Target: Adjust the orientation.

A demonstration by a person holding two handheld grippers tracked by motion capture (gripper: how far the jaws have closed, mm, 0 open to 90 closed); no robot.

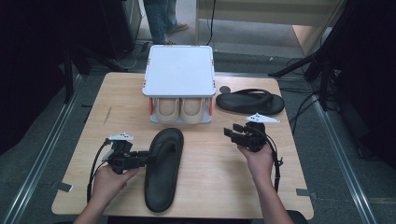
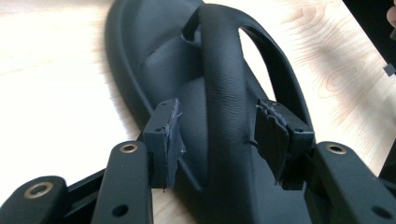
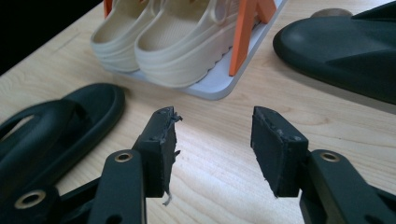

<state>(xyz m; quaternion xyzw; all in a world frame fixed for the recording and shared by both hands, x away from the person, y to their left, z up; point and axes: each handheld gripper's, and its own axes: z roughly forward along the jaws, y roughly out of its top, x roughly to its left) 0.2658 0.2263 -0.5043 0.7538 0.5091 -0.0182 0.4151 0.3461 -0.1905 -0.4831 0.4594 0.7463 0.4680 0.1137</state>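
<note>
Fingers [image 2: 170, 140] of the left gripper [image 1: 148, 158] straddle the near black sandal's [image 1: 163, 168] strap on the worktop [image 1: 219, 177], wide, not pinching; right gripper [image 1: 232, 131] gapes empty. Centre both pads before squeezing.

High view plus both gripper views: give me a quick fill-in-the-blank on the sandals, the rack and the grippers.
1. The left gripper has its open jaws either side of the near black sandal's ____.
2. The beige shoes sit on the ____ shelf of the white rack.
3. The far black sandal lies to the ____ of the rack in the high view.
4. The right gripper is open and holds ____.

Missing words: strap; lower; right; nothing
</note>
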